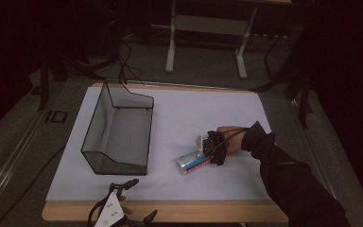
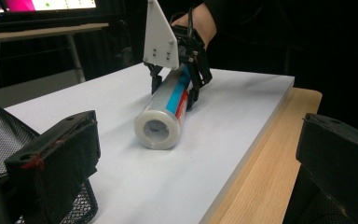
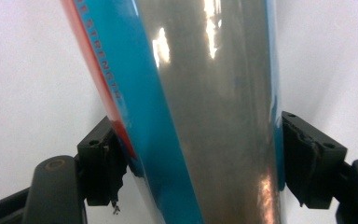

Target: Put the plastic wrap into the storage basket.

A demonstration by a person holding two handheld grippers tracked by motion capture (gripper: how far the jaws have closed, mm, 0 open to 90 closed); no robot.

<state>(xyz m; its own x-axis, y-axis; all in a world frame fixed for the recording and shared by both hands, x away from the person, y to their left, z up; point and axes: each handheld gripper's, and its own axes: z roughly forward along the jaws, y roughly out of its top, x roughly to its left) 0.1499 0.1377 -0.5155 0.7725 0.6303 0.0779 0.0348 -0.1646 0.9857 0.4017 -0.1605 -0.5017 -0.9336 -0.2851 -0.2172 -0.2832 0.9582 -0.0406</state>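
blue-and-red label on the roll (image 3: 205,112) reads "strength", right tool (image 3: 196,163) clamped on it

I read this as a dim lab: white-topped bench (image 1: 170,123), bare metal table frame (image 1: 205,28) behind, cables on floor (image 1: 123,61), lit monitors (image 2: 37,4).

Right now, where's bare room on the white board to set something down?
Free: between the black wire-mesh basket and the clear roll with the blue-red label; the far strip behind the roll; the near strip by the wooden edge. Crowded: around the right gripper on the roll.
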